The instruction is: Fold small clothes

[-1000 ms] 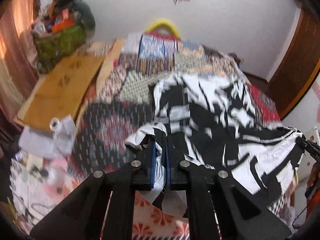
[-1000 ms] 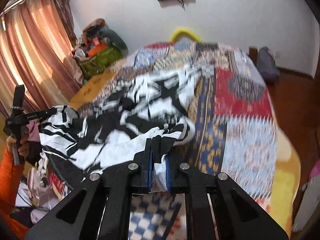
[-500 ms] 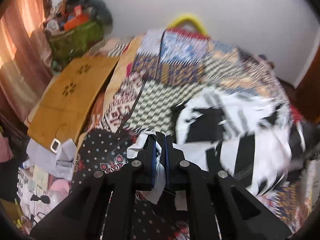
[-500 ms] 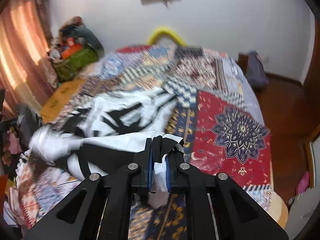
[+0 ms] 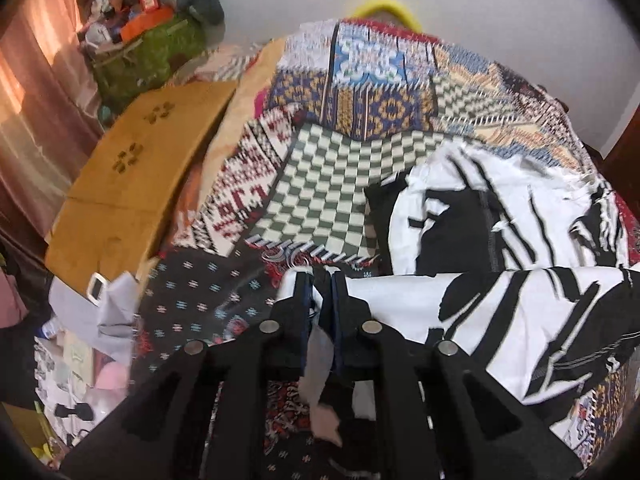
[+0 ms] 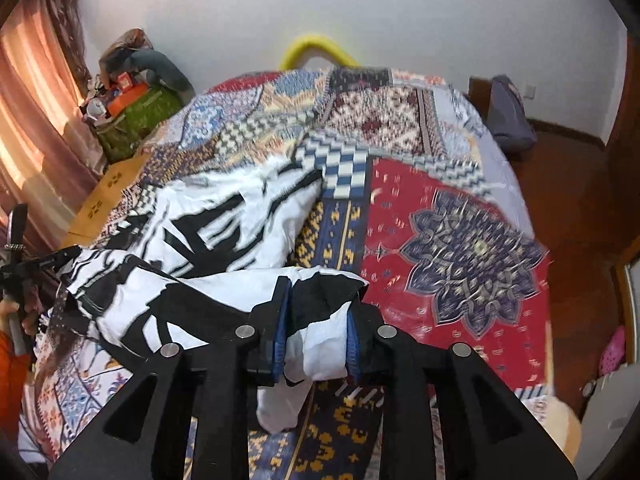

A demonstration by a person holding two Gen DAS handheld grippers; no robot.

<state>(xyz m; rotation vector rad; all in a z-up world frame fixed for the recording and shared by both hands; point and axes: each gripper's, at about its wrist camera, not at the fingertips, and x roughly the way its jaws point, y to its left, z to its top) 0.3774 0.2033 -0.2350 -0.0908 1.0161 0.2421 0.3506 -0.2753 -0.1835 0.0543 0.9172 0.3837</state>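
Observation:
A black-and-white patterned garment [image 5: 500,256] lies spread on the patchwork bedspread [image 5: 380,108]. Its near half is lifted over the far half. My left gripper [image 5: 322,292] is shut on its near left corner. In the right wrist view the garment [image 6: 224,232] stretches left toward the other gripper. My right gripper [image 6: 316,320] has its jaws parted, with the garment's near right corner bunched between them, just above the bedspread [image 6: 460,232].
A brown cardboard box [image 5: 132,184] lies at the bed's left edge. Behind it stands a green bag [image 5: 148,48] piled with clutter. Loose items and a grey cloth [image 5: 92,304] lie at lower left. A wooden floor [image 6: 572,184] and grey bag [image 6: 508,112] lie right of the bed.
Both grippers carried the garment's near edge forward over the bed, folding it onto its far half. The right gripper's jaws have parted from their earlier tight pinch.

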